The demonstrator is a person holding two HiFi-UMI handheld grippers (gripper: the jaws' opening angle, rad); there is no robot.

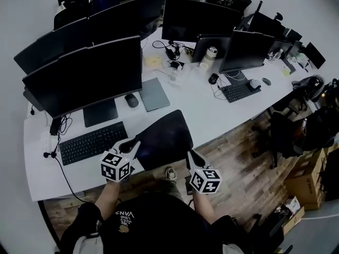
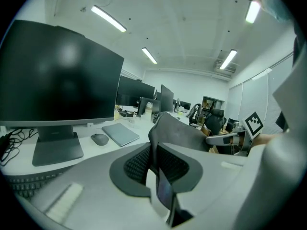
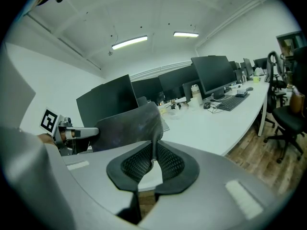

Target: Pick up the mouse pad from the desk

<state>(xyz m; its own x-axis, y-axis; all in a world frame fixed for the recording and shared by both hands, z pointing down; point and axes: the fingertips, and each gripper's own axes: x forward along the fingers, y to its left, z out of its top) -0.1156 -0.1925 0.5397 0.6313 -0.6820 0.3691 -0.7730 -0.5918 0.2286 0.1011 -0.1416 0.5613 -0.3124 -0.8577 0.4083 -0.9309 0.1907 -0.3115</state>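
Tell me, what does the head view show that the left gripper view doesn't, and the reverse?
Only the head view: the person's shoe and dark shirt. Only the left gripper view: the ceiling lights. Both: the mouse pad held up at the desk edge, pinched by the left tongs and right tongs, plus the mouse.

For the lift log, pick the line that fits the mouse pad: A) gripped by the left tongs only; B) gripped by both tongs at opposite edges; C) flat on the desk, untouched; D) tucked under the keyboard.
B: the left tongs and right tongs are each shut on an edge of the mouse pad, as both gripper views show.
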